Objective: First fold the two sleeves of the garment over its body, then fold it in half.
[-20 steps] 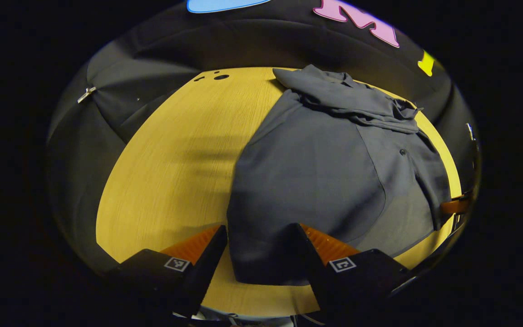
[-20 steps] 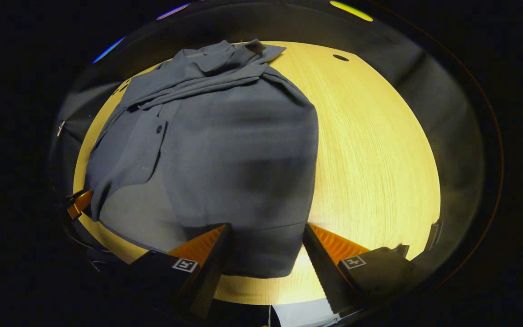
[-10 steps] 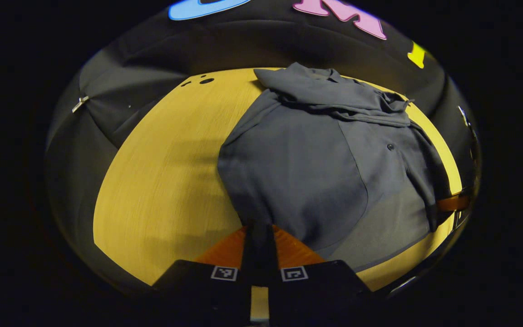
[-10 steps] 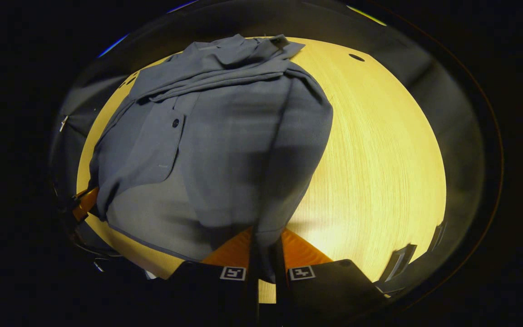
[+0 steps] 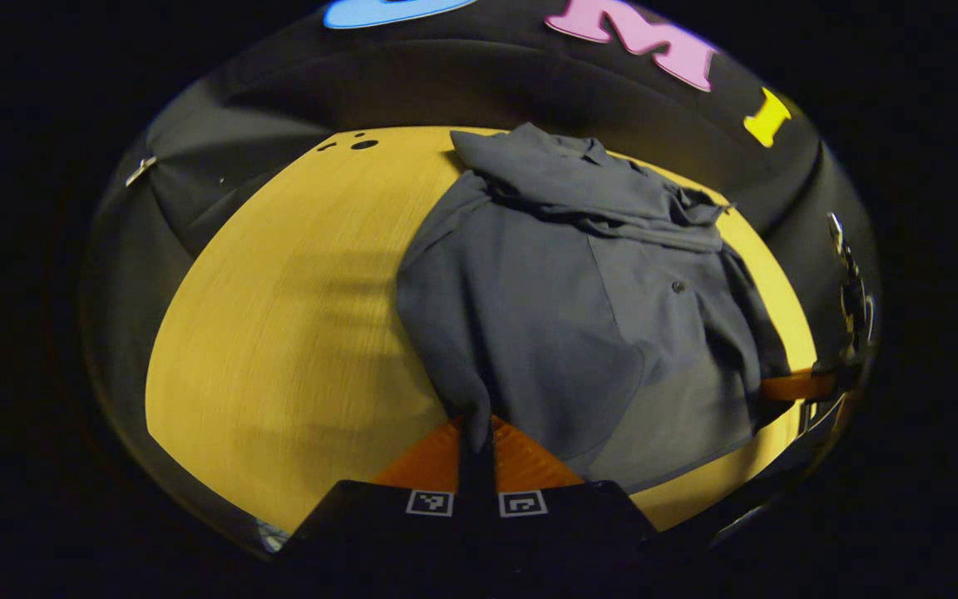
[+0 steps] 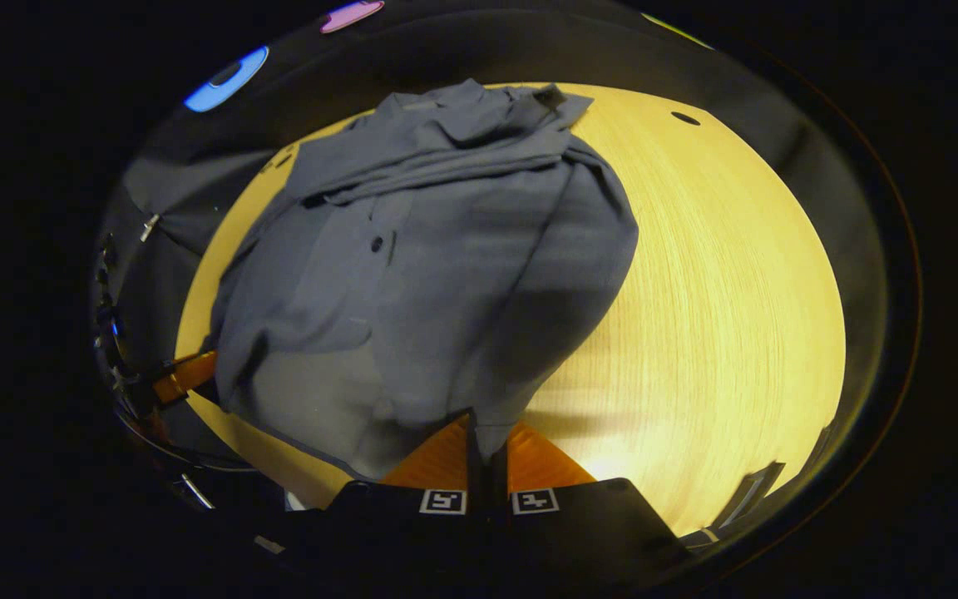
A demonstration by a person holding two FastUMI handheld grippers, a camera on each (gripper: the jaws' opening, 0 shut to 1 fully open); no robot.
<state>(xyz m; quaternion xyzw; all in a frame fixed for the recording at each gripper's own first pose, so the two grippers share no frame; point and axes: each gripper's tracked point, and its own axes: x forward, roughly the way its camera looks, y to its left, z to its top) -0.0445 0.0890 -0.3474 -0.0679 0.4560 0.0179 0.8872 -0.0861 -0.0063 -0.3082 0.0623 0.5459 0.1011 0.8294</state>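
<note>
The dark grey garment (image 5: pixel 562 316) lies on the yellow wooden worktop (image 5: pixel 279 316), with both sleeves (image 5: pixel 587 179) folded across its upper part, near the collar at the far edge. In the left gripper view the left hand-held gripper (image 5: pixel 476 445) has its two fingers closed together on the near bottom corner of the garment, so the cloth is pinched between them and rises a little from the worktop at that corner. In the right gripper view the right hand-held gripper (image 6: pixel 487 441) is closed in the same way on the other bottom corner of the garment (image 6: pixel 446 274), and the hem between the two corners hangs in a loose curve just above the wood. A small dark button (image 5: pixel 678 287) is visible on the front of the garment, beside a seam that runs down the cloth. Each hand-held gripper carries two small square black-and-white markers (image 5: pixel 477 502) near the base of its fingers; they are coded patterns, not readable words. I cannot read any brand or label on the garment. At the far corner of the worktop there are small dark round holes (image 5: pixel 358 144). A metal clip (image 5: pixel 140 170) is fixed on the black cloth wall behind the worktop.
</note>
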